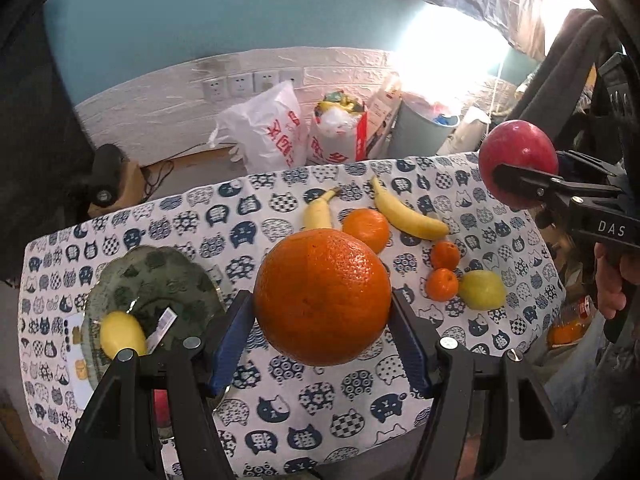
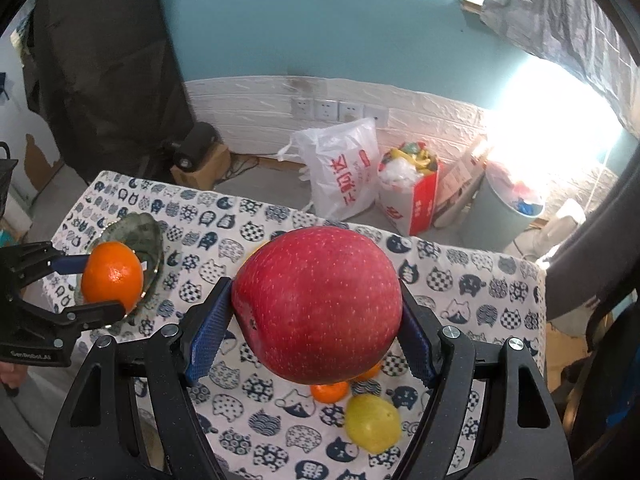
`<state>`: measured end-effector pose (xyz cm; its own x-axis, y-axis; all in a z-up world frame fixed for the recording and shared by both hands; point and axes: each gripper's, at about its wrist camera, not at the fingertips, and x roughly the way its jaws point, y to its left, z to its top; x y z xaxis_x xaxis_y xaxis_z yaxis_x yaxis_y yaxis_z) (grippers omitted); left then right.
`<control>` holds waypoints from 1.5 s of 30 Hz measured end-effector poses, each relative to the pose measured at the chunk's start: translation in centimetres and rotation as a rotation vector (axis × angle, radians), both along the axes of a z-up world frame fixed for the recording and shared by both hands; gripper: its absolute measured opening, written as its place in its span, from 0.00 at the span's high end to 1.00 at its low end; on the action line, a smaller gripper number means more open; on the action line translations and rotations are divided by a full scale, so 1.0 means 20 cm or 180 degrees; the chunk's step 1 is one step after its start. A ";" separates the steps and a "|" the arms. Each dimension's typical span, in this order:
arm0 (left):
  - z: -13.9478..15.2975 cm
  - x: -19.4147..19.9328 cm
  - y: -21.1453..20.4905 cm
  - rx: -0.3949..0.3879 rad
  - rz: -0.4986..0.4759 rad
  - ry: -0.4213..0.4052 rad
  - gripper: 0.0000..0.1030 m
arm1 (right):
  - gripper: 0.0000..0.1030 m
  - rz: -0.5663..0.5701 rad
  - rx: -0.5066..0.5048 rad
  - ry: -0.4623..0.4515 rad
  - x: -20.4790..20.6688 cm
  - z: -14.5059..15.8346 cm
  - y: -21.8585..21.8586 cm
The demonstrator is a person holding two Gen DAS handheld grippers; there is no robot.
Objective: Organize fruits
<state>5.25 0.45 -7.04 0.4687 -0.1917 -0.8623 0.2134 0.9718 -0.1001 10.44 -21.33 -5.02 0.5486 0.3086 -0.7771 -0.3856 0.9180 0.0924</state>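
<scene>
The left tool (image 1: 322, 312) pinches a large orange (image 1: 322, 298) between its blue pads, holding it above the desk (image 1: 280, 400) just right of the green glass plate (image 1: 132, 276), where a lemon (image 1: 122, 338) lies. The right tool (image 2: 318, 320) clamps a red apple (image 2: 318, 304) in the air over the cat-print cloth. Still on the desk: two bananas (image 1: 408, 214), another orange (image 1: 367, 228), two tangerines (image 1: 442, 284) and a yellow-green pear (image 1: 482, 290).
</scene>
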 end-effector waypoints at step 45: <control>-0.52 -0.04 0.79 -0.0198 0.0915 0.0558 0.33 | 0.26 0.1055 -0.0162 0.0539 0.08 -0.34 1.10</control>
